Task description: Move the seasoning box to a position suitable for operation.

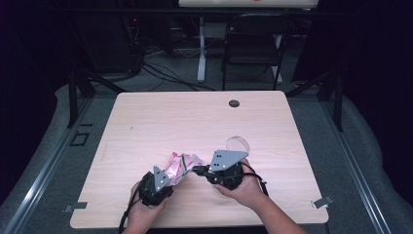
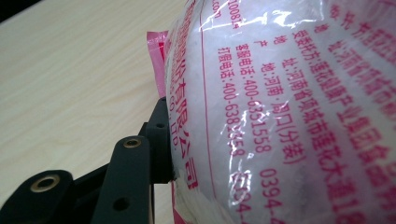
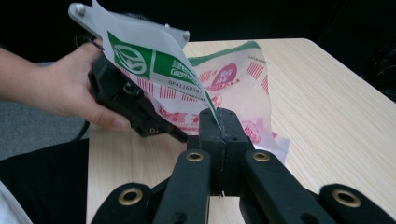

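On the left, the left gripper (image 1: 163,179) is clamping the bulging body of a printed plastic food bag (image 1: 179,165), its fingers (image 2: 161,140) standing about half open with the bag wedged between them; the left gripper view is showing one black finger pressing into the clear film, red print running over white contents. The bag is being held just above the near middle of the wooden tabletop (image 1: 195,117), between the two grippers. Moving right, the bag's flat top edge, with its green label, is rising toward the right gripper (image 1: 198,170), whose fingers (image 3: 209,135) are closed tight together, pinching a corner of that thin film (image 3: 205,105). Farther right, just beyond the right hand (image 1: 246,187), a small clear loop, perhaps a tape roll (image 1: 238,143), is lying on the tabletop. Judging by the opposed grips, the step in hand looks like tearing or pulling the bag open at its sealed top. The next move is probably calling for the right gripper to pull away from the left while the left is keeping the body firmly anchored, without squeezing hard enough to burst the film or spill the contents.
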### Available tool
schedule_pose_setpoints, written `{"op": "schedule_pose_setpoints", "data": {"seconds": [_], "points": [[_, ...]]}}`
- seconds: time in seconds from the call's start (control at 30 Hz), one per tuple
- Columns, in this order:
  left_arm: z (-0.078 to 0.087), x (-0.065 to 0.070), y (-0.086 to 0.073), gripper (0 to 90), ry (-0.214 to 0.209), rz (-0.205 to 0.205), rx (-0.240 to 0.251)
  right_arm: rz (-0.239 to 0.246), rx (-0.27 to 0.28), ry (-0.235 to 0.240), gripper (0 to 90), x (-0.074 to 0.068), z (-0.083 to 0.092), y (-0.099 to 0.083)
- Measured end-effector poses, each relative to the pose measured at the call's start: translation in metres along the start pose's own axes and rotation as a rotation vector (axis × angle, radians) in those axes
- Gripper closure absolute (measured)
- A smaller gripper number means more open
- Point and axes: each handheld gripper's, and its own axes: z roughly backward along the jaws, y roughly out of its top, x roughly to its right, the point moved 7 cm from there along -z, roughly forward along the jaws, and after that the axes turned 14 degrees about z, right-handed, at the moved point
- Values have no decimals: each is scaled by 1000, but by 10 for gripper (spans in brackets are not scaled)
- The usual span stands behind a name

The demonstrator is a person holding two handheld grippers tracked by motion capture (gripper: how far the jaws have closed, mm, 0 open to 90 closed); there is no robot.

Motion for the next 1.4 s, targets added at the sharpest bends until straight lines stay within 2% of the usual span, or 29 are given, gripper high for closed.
{"op": "schedule_pose_setpoints", "data": {"seconds": [0.17,0.23,0.43,0.77,1.17,1.3,1.4], "points": [[0,-1,8,575,36,-43,25,-12,12,-13,900,0,5,-5],[0,-1,10,575,34,-31,28,-14,10,-20,900,0,7,-8],[0,-3,16,577,50,-33,44,-8,5,-39,900,-3,10,-12],[2,-3,28,579,96,-91,72,-25,14,-53,900,-3,16,-19],[4,-3,39,582,124,-125,87,-41,22,-73,900,-2,21,-27],[5,-2,43,584,152,-175,94,-46,18,-78,900,-1,23,-30],[4,0,46,585,155,-188,100,-55,24,-78,900,0,25,-31]]}}
